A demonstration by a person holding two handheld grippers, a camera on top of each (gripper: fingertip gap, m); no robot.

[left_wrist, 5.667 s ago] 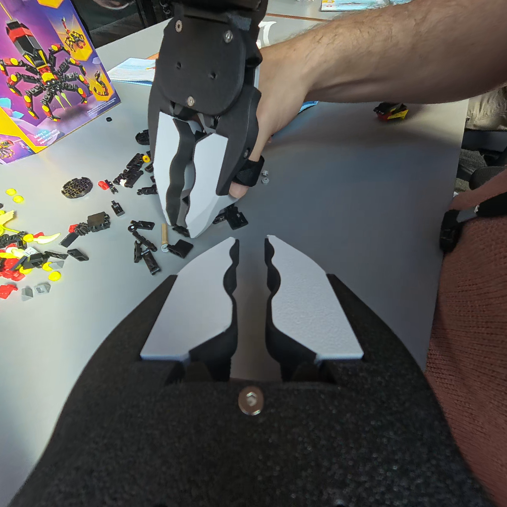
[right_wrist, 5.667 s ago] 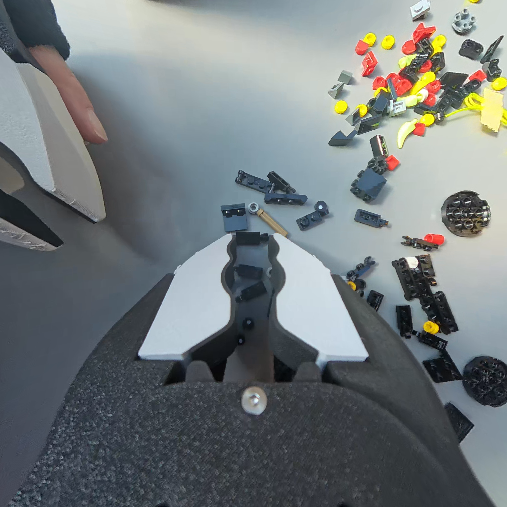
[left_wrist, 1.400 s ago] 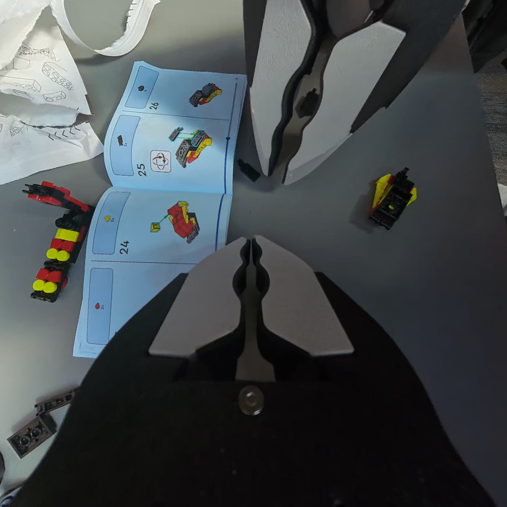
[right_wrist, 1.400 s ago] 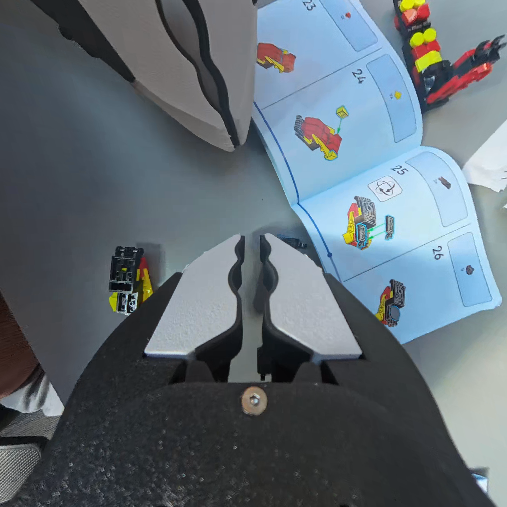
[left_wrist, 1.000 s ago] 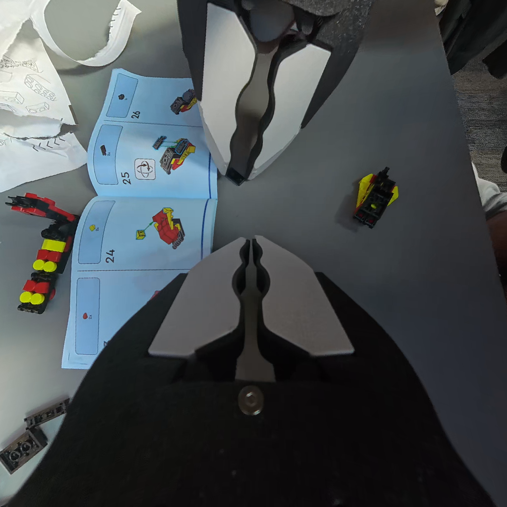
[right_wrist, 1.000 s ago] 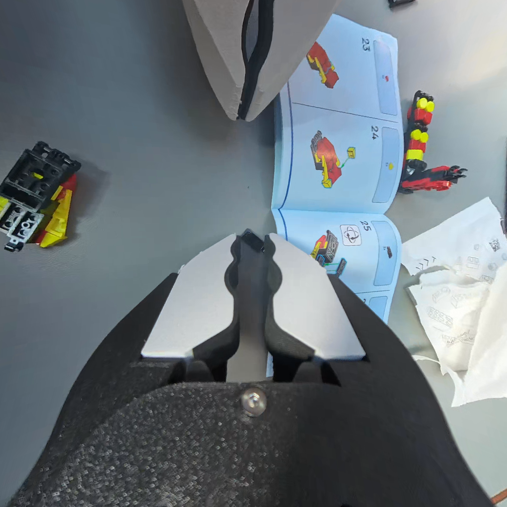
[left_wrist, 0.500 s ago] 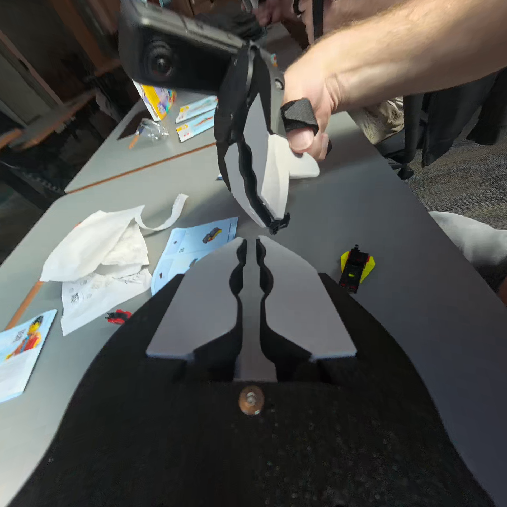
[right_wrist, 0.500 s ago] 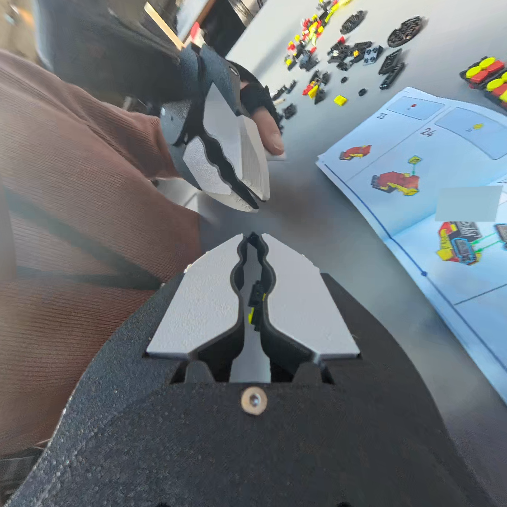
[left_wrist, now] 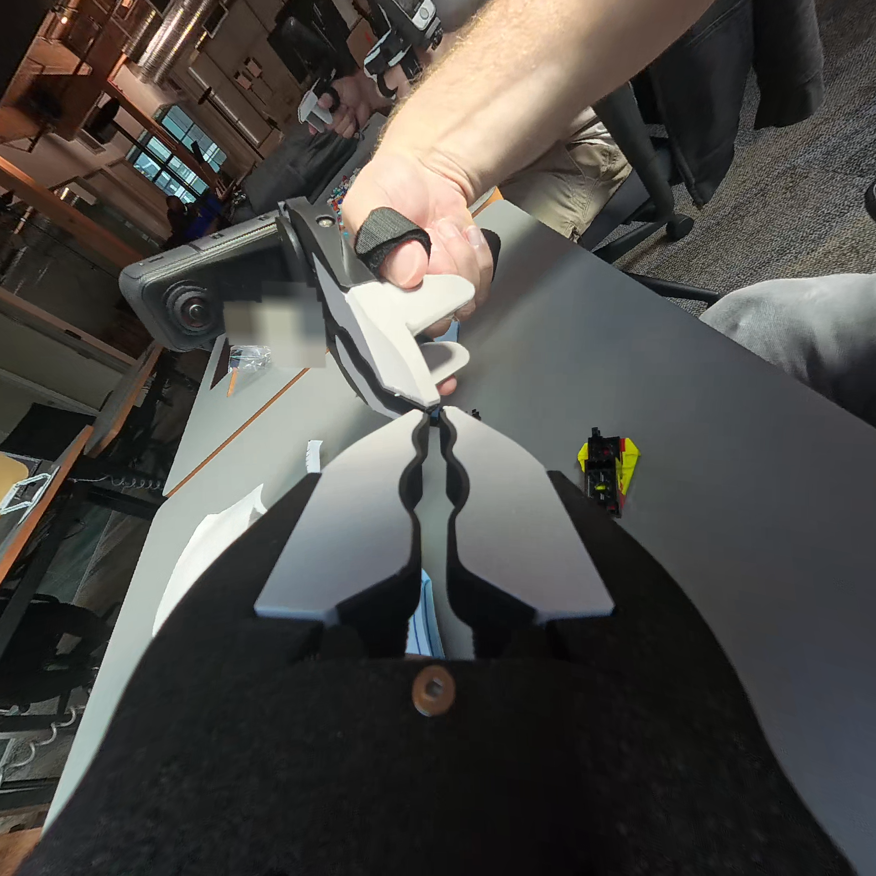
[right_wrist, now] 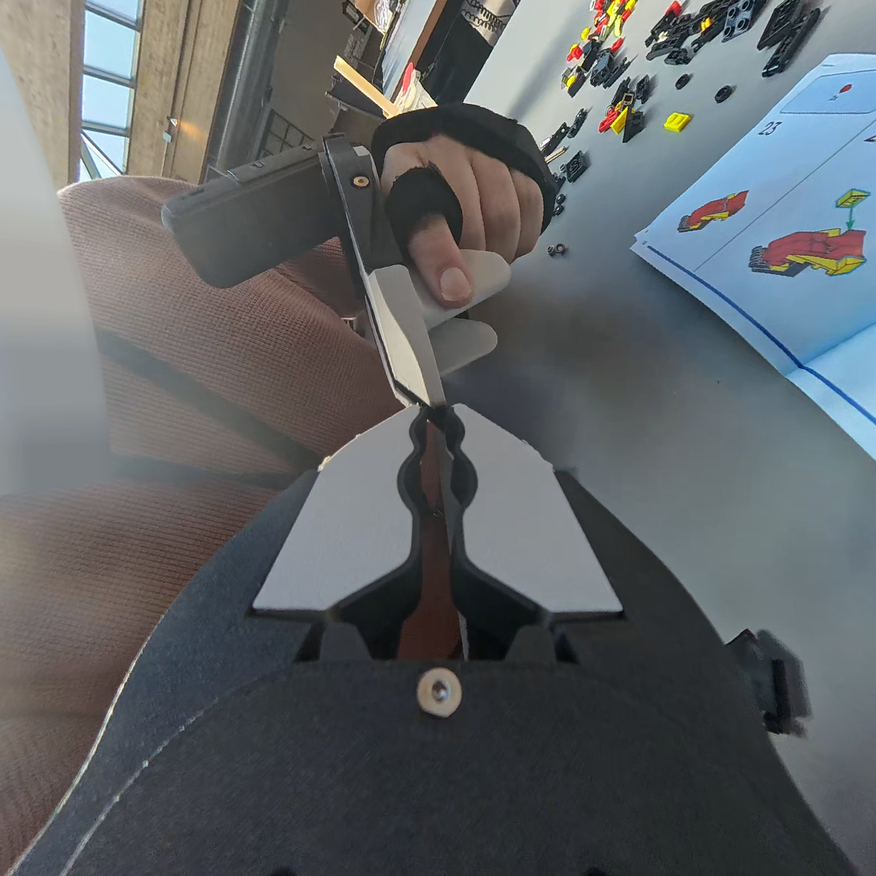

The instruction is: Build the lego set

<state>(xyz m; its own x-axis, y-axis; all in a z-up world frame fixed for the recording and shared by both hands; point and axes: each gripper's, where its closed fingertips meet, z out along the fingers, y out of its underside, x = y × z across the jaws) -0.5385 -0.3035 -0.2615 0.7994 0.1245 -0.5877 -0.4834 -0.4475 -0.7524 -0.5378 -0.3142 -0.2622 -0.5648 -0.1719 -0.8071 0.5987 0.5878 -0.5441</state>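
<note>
My left gripper and right gripper are raised above the grey table and meet tip to tip. A small black lego piece sits between the tips of both; it also shows in the right wrist view. Both pairs of jaws are closed on it with only a thin gap. The right gripper points down and toward me in the left wrist view. The left gripper shows edge-on in the right wrist view. A black, yellow and red part-build lies on the table to the right.
The open blue instruction booklet lies at right. Several loose black, red and yellow pieces are scattered beyond it. White torn paper lies at left. A brown sleeve fills the left of the right wrist view. The grippers are tip to tip, or close to it.
The right gripper picked the small black piece off the table and both grippers lifted. In the last half second they closed the gap and now touch tips at the piece.
</note>
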